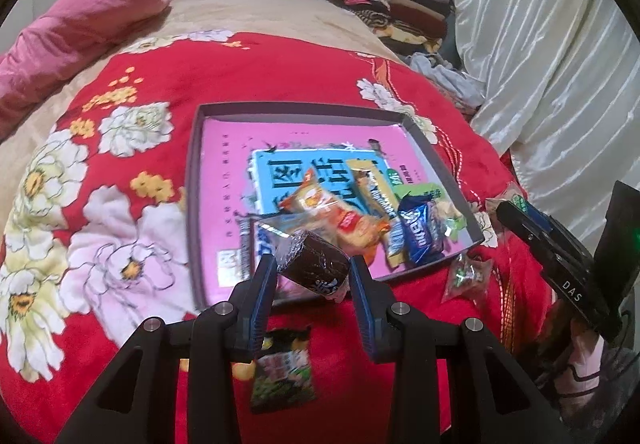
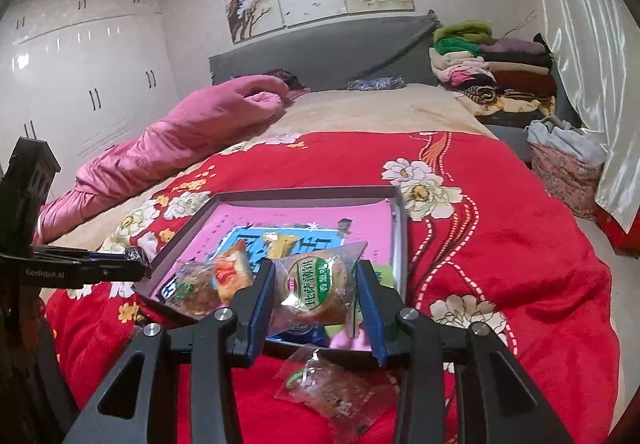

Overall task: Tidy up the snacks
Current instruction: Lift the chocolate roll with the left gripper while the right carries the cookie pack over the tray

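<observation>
Bed with a red floral quilt; a shallow grey box with a pink printed base lies flat on it.

Left gripper: fingers narrow, clamped on a dark brown cake in clear wrap, held over the box's near edge. In the right wrist view this gripper enters from the left, its tip at the box's left corner with the wrapped cake between the fingers.

Right gripper: fingers pressed on either side of a round biscuit in a clear packet with a green label, held above the box's near right corner.

Inside the box, clustered toward the near right: an orange snack packet, a blue bar wrapper, a long yellow-and-white bar, a green-edged packet.

Outside the box, on the quilt: a small clear packet with green print just beside the near right corner, and a dark green-and-black packet under the left gripper.

Pink duvet bunched at far left; folded clothes stacked by the headboard.
</observation>
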`<state>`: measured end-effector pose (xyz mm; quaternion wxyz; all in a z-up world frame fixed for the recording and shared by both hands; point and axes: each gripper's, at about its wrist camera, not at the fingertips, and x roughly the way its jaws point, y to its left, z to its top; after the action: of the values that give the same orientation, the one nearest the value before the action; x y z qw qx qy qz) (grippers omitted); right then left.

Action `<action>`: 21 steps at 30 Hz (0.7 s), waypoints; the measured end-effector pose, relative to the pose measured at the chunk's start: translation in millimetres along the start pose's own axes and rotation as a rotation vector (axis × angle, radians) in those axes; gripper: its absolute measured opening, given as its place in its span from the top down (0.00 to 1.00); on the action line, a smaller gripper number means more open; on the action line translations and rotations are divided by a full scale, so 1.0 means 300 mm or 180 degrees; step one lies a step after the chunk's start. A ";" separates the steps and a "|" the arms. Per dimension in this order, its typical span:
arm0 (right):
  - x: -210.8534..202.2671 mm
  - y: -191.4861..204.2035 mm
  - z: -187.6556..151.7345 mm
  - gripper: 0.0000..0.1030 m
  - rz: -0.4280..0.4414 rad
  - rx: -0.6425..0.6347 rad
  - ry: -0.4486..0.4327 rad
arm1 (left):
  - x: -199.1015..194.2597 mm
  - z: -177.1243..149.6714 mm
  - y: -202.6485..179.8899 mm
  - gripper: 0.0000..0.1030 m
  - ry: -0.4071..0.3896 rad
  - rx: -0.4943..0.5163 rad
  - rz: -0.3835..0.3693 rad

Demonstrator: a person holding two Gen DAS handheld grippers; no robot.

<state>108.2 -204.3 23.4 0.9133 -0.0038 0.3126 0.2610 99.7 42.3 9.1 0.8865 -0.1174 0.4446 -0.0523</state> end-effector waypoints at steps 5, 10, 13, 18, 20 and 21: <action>0.019 -0.022 -0.001 0.60 -0.0065 0.0064 0.0022 | 0.048 0.019 -0.042 0.63 0.0038 0.0039 -0.0030; 0.038 -0.043 -0.002 0.60 -0.0064 0.0134 0.0041 | 0.086 0.029 -0.071 0.63 0.0069 0.0090 -0.0001; 0.050 -0.048 -0.001 0.60 -0.0077 0.0136 0.0059 | 0.111 0.032 -0.082 0.63 0.0096 0.0101 -0.0006; 0.075 -0.049 -0.001 0.60 -0.0086 0.0111 0.0109 | 0.155 0.029 -0.109 0.63 0.0150 0.0175 0.0005; 0.089 -0.049 -0.003 0.60 -0.0097 0.0089 0.0150 | 0.165 0.026 -0.118 0.63 0.0164 0.0196 0.0015; 0.095 -0.049 -0.005 0.60 -0.0100 0.0084 0.0169 | 0.172 0.024 -0.122 0.63 0.0178 0.0202 0.0013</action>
<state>133.5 -203.7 3.6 0.9087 -0.0036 0.3400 0.2423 137.0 -2.1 -17.6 0.8771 -0.0868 0.4676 -0.0678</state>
